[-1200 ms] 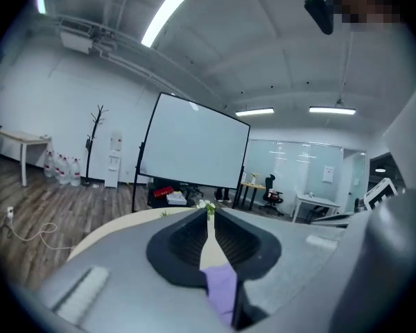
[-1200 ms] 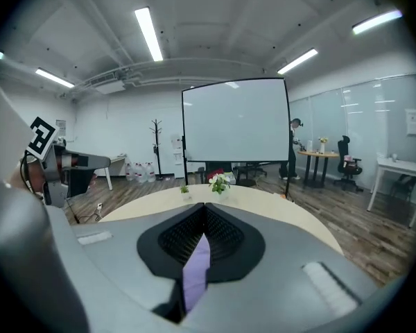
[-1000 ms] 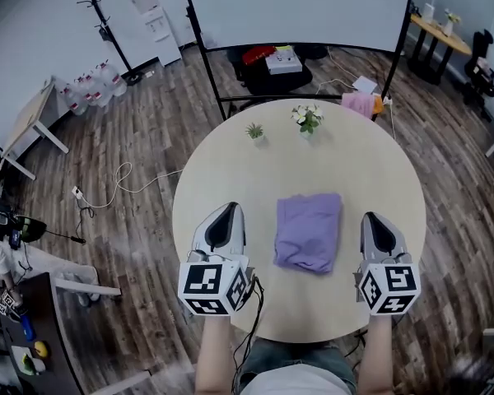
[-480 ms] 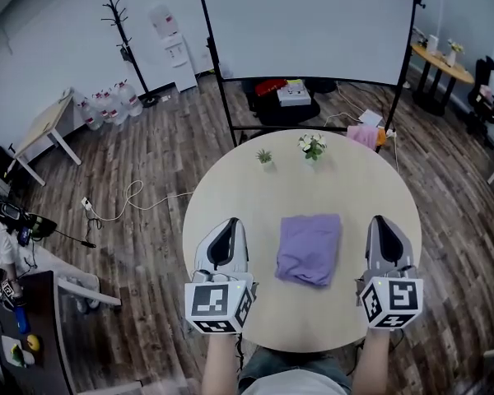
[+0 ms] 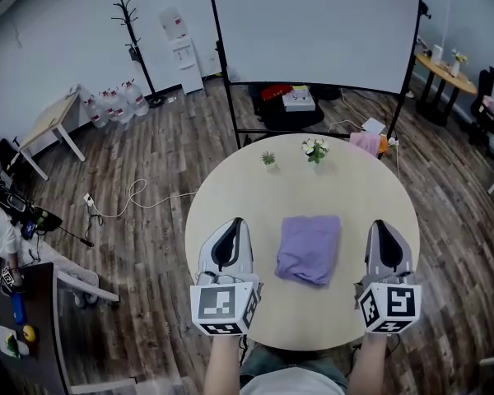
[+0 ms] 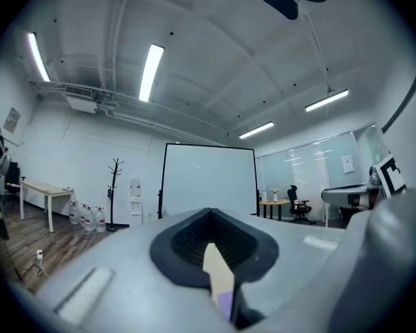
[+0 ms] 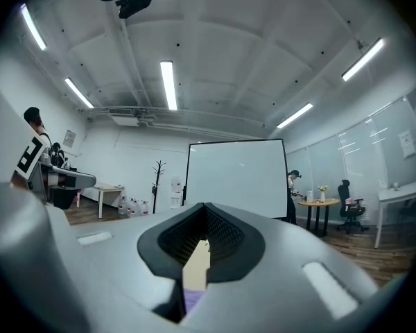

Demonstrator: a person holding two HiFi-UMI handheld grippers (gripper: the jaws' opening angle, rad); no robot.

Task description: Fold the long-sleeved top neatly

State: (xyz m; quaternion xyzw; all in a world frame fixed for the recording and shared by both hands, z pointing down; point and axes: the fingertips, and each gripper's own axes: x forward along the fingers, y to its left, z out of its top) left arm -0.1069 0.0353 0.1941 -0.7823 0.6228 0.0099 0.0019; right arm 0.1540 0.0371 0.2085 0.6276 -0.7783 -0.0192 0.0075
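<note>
The long-sleeved top (image 5: pixel 309 249) is purple and lies folded into a small rectangle in the middle of the round beige table (image 5: pixel 255 196). My left gripper (image 5: pixel 235 223) is held over the table just left of the top, its jaws shut on nothing. Just right of the top, my right gripper (image 5: pixel 379 225) is also shut and empty. Both point level, away from me, clear of the cloth. A thin sliver of the purple top (image 6: pixel 225 302) shows through the left gripper (image 6: pixel 209 214) slit. The right gripper (image 7: pixel 204 208) view shows the top (image 7: pixel 193 301) the same way.
A small potted plant (image 5: pixel 268 158) and a vase of flowers (image 5: pixel 314 148) stand at the table's far edge. Beyond it are a pink cloth (image 5: pixel 365 142), a projection screen (image 5: pixel 313 23), a coat stand (image 5: pixel 132 23) and water bottles (image 5: pixel 107 105). A person (image 5: pixel 0 237) is at the far left.
Both grippers have risen a little beside the top and stayed shut. The head view has tilted up, showing more of the room. The folded top has not moved.
</note>
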